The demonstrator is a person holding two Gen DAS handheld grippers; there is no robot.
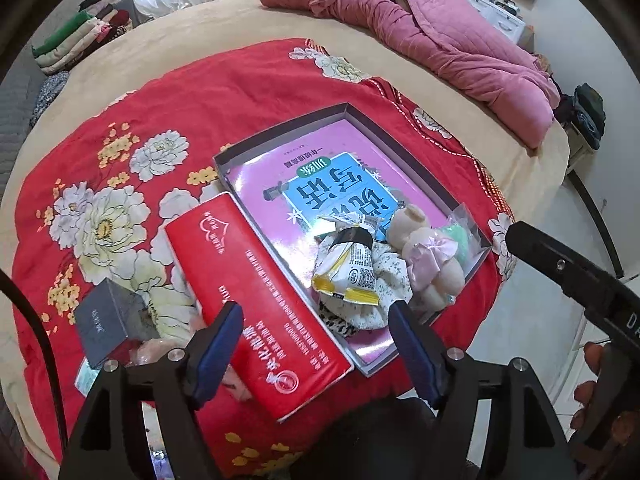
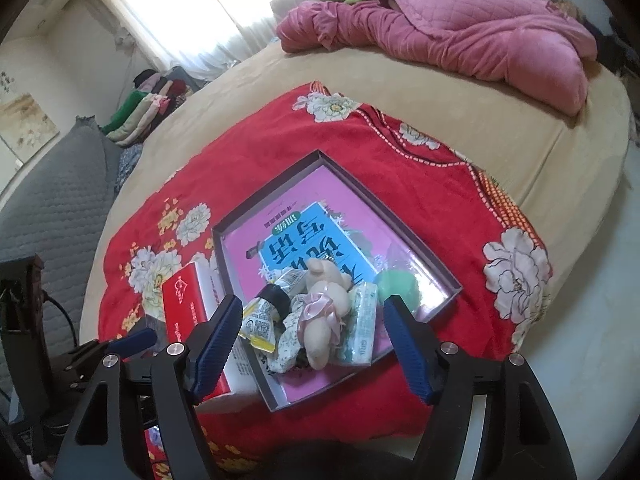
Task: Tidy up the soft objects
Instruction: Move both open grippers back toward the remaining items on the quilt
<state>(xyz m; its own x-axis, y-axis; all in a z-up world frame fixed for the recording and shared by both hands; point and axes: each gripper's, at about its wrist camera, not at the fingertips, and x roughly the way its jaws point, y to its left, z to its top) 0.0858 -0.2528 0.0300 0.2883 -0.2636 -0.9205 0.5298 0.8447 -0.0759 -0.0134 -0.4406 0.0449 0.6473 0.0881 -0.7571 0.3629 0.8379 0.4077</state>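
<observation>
Both our left gripper point(image 1: 316, 354) and right gripper point(image 2: 310, 344) hover spread and empty over the tray point(image 2: 416, 240) where the plush bear point(image 2: 324, 320) lies, light and squishy, so we'd pinch its fat belly.

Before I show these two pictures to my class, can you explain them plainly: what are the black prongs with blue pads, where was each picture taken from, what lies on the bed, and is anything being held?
Each picture comes from a camera on a hand-held two-finger gripper, looking along its fingers. One shows the left gripper, the other the right gripper. Both are open and hold nothing. On the red floral blanket lies a shallow box holding a small plush bear, a snack packet, a tissue pack and something green. Beside the box lie a red carton and a dark grey box.
</observation>
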